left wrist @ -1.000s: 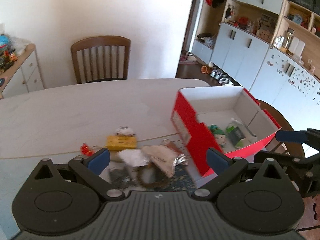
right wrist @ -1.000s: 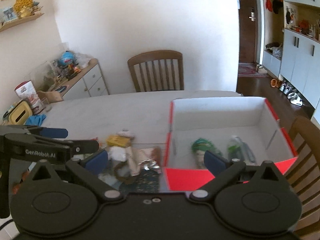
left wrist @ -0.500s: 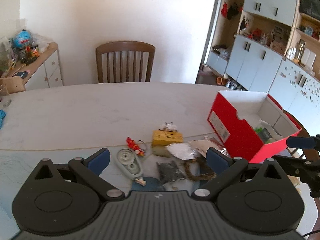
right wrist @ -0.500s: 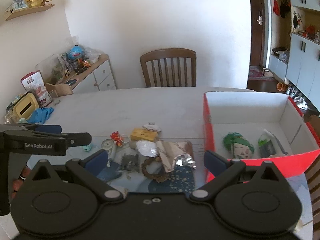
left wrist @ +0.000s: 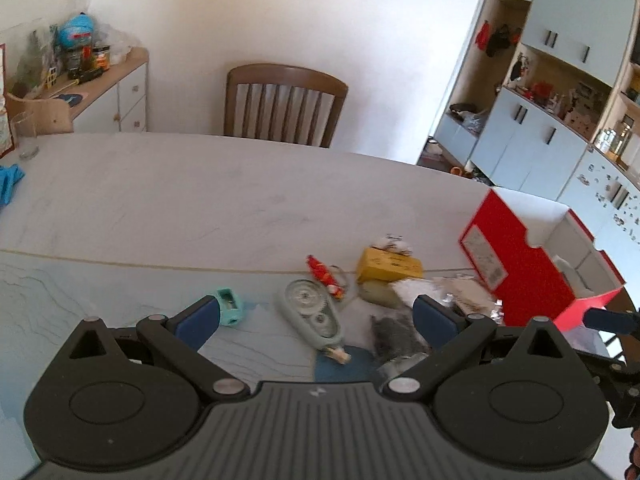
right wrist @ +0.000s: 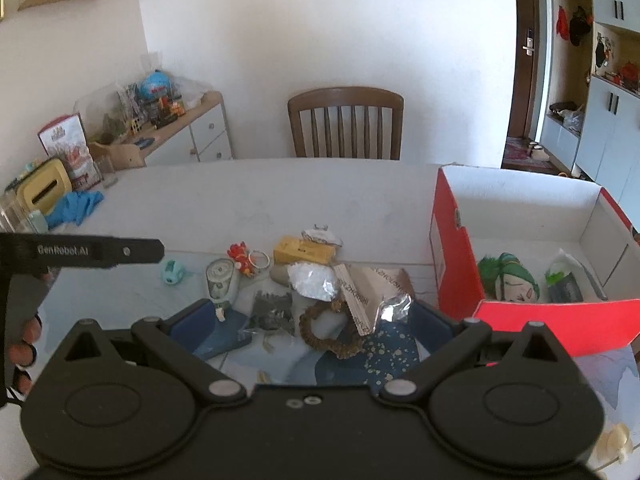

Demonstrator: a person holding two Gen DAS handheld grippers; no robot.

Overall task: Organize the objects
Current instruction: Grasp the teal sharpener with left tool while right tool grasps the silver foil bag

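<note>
Since 0.5 s ago the left wrist view has swung toward 9 o'clock: the red box (left wrist: 520, 256) has slid to the 3 o'clock edge of that view, and a teal pencil sharpener (left wrist: 227, 307), unseen then, now shows beside the left finger. In the right wrist view the box has likewise drifted toward 3 o'clock.

Both grippers hover above the surface (left wrist: 200, 208) with nothing in them. The left gripper (left wrist: 316, 318) has its fingers spread wide, and the right gripper (right wrist: 310, 322) is released just as wide.

The clutter lies at 6 o'clock on the surface, near the box and at 9 o'clock of it: 1 correction tape dispenser (left wrist: 314, 314), 1 red keychain charm (left wrist: 322, 274), 1 yellow packet (left wrist: 388, 266), 1 crumpled foil wrapper (right wrist: 314, 282), 1 dark mesh pouch (right wrist: 272, 310), 1 brown braided ring (right wrist: 330, 330) and 1 tan paper packet (right wrist: 374, 290). 1 wooden chair (left wrist: 284, 104) stands at 12 o'clock.

Only the right wrist view looks into the box: 1 green-haired doll head (right wrist: 510, 280) and 1 clear bag with green contents (right wrist: 566, 280) lie on its floor, side by side. It also shows the left gripper's arm at 9 o'clock and 1 blue cloth (right wrist: 74, 206). Only the left wrist view shows the white label on the box's outer wall.
</note>
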